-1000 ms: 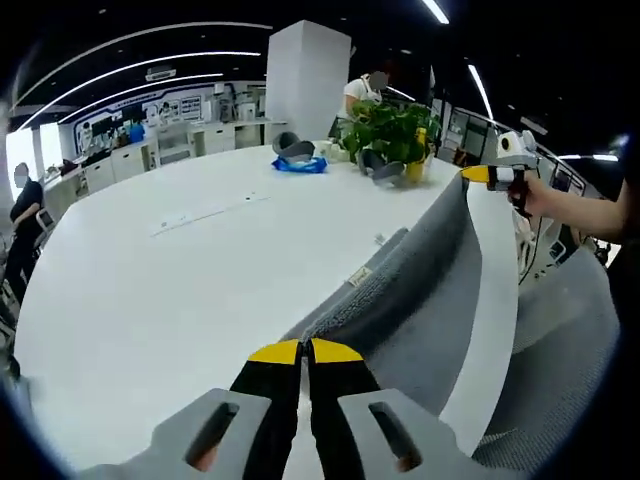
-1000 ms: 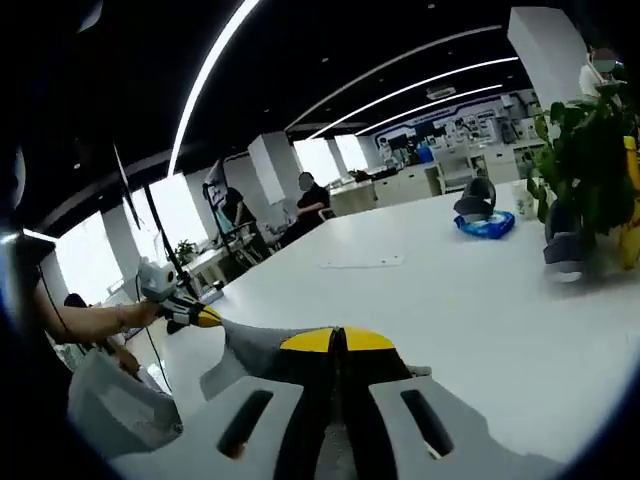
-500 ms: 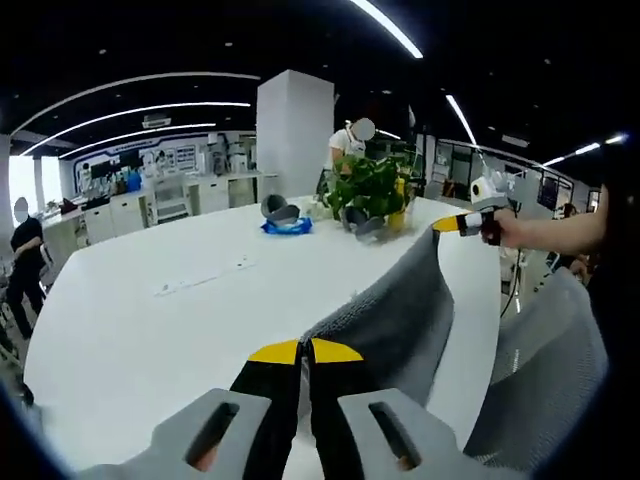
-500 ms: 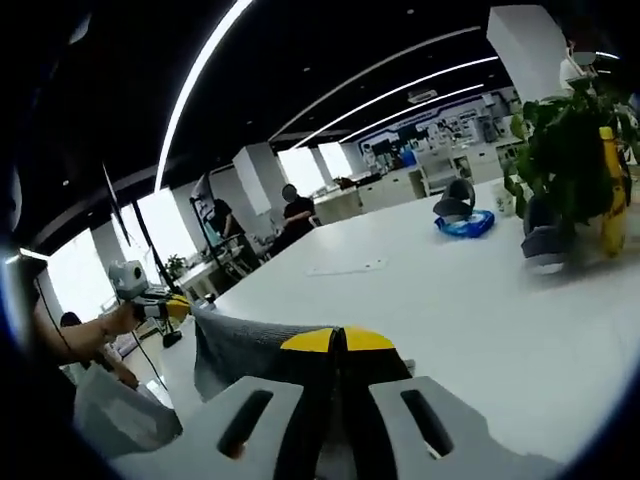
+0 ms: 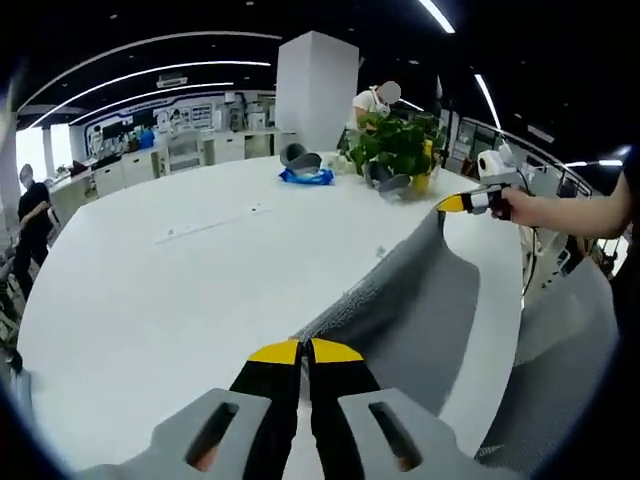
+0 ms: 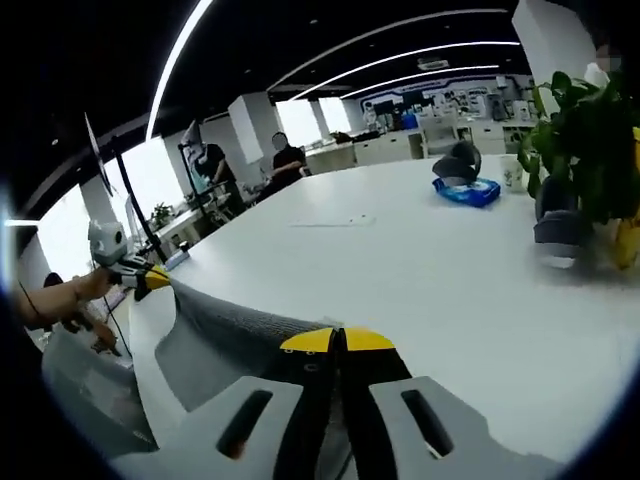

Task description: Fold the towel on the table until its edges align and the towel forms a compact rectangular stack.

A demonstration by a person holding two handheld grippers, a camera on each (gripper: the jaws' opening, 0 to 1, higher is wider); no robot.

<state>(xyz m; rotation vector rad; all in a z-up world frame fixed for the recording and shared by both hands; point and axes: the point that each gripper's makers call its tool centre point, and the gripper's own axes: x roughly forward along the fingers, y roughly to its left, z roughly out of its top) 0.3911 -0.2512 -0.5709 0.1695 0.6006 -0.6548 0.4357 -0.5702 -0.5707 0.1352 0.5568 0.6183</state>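
Note:
A grey towel (image 5: 420,300) hangs stretched between my two grippers above the near edge of the white table (image 5: 170,280). My left gripper (image 5: 305,351) is shut on one corner of it, its yellow tips pressed together. The other gripper (image 5: 462,203) holds the far corner at the right of the left gripper view. In the right gripper view my right gripper (image 6: 338,340) is shut on the towel (image 6: 225,330), whose edge runs left to the left gripper (image 6: 150,282) in a person's hand.
A potted green plant (image 5: 398,150) and a blue-and-grey object (image 5: 305,168) stand at the table's far side. People (image 6: 285,160) stand by desks in the background. A grey chair back (image 5: 560,370) sits beside the table's right edge.
Both grippers have come down and forward with the towel, which now hangs closer to the tabletop. The views tilt down more onto the table.

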